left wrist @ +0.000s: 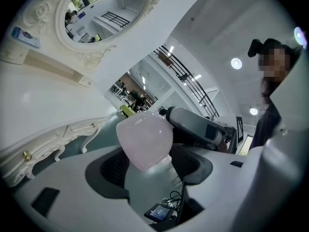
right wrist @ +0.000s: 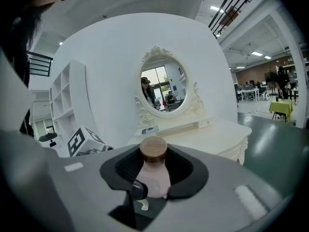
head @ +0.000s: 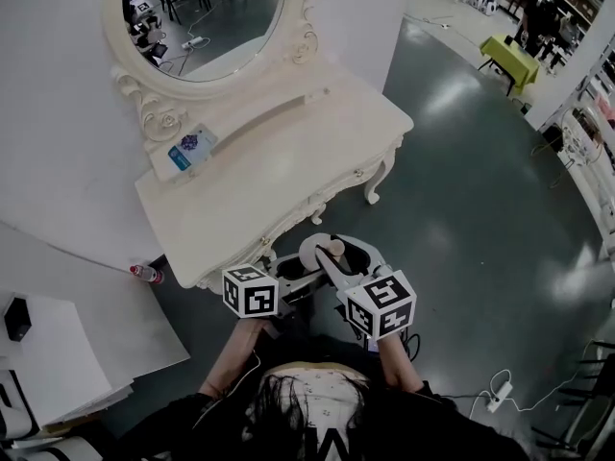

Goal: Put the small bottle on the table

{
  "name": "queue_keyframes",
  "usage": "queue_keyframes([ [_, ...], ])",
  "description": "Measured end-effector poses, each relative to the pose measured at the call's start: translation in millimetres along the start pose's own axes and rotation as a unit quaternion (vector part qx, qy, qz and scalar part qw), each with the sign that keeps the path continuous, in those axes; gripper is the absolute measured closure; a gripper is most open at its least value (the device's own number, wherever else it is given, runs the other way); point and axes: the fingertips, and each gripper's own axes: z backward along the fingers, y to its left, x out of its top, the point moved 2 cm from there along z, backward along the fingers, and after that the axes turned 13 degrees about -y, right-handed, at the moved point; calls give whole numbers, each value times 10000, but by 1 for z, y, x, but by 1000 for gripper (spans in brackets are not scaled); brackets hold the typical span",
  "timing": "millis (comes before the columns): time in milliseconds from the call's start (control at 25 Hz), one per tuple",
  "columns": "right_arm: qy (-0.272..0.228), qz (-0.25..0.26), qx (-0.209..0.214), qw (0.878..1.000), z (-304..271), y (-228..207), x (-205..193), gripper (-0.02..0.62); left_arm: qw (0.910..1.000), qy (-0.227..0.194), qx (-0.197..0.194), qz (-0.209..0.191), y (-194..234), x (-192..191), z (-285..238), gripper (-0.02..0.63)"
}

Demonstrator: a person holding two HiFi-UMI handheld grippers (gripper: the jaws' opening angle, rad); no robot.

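Note:
The small bottle (head: 322, 254) is pale pink with a round wooden cap (right wrist: 153, 149). It hangs in the air in front of the person, just short of the cream dressing table (head: 288, 161). My right gripper (right wrist: 153, 170) is shut on its body, with the cap standing above the pads. In the left gripper view the bottle's rounded base (left wrist: 145, 139) sits between the tips of my left gripper (left wrist: 147, 166), whose pads lie against both sides of it. In the head view the left gripper (head: 306, 275) and the right gripper (head: 336, 262) meet at the bottle.
The table carries an oval mirror (head: 207, 17) and a blue card (head: 190, 149) on its low back shelf. A red-capped bottle (head: 144, 274) lies on the floor by the table's left leg. White boards (head: 48, 353) are at the left. A power strip (head: 500, 392) lies at the lower right.

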Motion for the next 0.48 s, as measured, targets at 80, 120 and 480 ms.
queue_keyframes([
  [80,-2,-7,-43,10000,-14,-11,7,449,10000,16,-31,13,9,14,-9,350],
  [120,-12,-15,-62,10000,-22,-16,11,449,10000,23,-43,8,14,21,-13,350],
  [480,-10,-27,-222,9997,-94,-42,29,449,9998,132,-152,21,63,82,-31,350],
])
